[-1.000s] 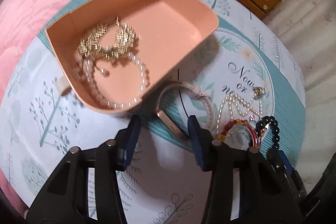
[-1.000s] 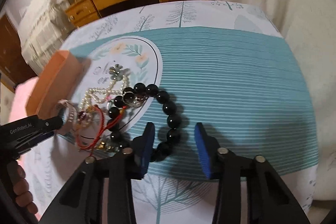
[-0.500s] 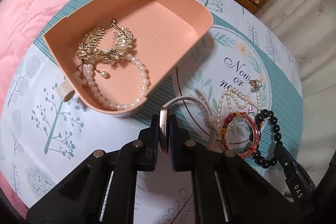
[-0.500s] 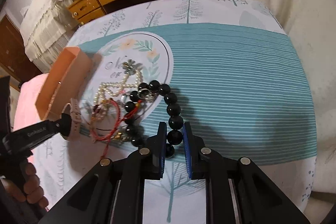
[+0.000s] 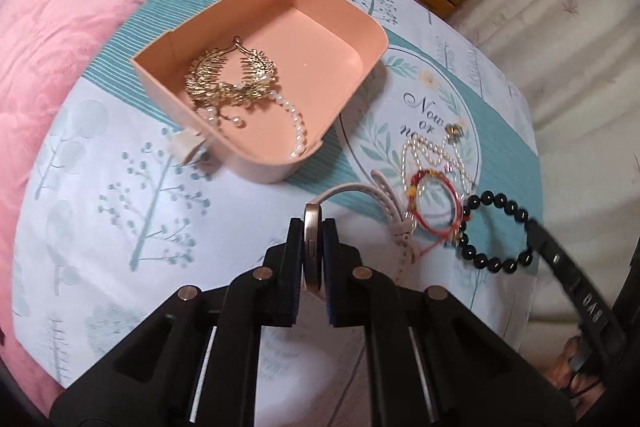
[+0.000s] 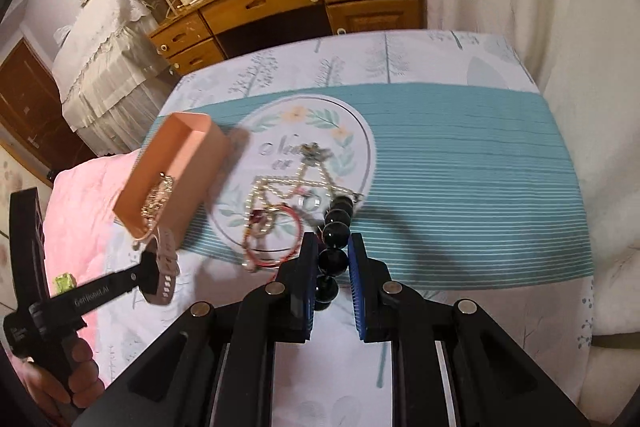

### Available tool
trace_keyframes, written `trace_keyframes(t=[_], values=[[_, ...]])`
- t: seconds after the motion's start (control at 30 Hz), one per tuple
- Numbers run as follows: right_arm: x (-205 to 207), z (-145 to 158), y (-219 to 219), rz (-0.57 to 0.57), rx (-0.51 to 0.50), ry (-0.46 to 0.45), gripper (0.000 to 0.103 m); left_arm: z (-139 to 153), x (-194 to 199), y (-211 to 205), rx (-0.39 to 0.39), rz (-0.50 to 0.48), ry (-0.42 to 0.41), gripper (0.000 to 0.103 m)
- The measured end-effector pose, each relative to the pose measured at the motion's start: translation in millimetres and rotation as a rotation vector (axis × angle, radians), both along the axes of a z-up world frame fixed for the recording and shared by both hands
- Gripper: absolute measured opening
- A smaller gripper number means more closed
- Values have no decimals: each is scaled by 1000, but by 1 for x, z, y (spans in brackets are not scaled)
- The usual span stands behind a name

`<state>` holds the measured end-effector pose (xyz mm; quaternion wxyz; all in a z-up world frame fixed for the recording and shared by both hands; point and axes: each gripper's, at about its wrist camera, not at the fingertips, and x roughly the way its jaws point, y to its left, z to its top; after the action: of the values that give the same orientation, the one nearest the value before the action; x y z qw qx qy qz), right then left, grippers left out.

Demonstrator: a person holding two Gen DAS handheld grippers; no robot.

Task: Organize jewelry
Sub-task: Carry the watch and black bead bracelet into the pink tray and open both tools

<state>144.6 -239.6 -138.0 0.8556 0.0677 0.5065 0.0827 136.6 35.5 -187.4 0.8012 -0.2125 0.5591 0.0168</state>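
A pink open box (image 5: 344, 27) on the patterned tablecloth holds a gold leaf piece (image 5: 228, 75) and a pearl strand (image 5: 298, 135). My left gripper (image 5: 312, 227) is shut on a rose-gold watch (image 5: 311, 247) with a pale pink strap and holds it above the cloth, short of the box. It shows in the right wrist view (image 6: 162, 263) too. My right gripper (image 6: 332, 259) is shut on a black bead bracelet (image 6: 334, 227), lifted and hanging stretched. A pearl necklace (image 5: 430, 153) and a red bangle (image 5: 434, 203) lie on the round print.
A pink quilt (image 5: 44, 67) borders the table on the left. A wooden dresser (image 6: 280, 3) stands beyond the far edge. A white curtain (image 6: 560, 27) hangs at the right. The box also shows in the right wrist view (image 6: 176, 171).
Both grippers closed on their pieces and rose: the left lifted the watch off the cloth, the right pulled the black bead bracelet up and toward the near edge.
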Motion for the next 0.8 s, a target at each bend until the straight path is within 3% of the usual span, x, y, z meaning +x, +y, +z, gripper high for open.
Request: trace_keyframes(t=[0.4, 0.8], values=[[-32, 42, 65, -21, 21, -30, 15, 47, -23, 38, 26, -187, -57, 7], [-45, 73, 176, 36, 35, -163, 15, 82, 19, 96, 77, -318, -124, 7]])
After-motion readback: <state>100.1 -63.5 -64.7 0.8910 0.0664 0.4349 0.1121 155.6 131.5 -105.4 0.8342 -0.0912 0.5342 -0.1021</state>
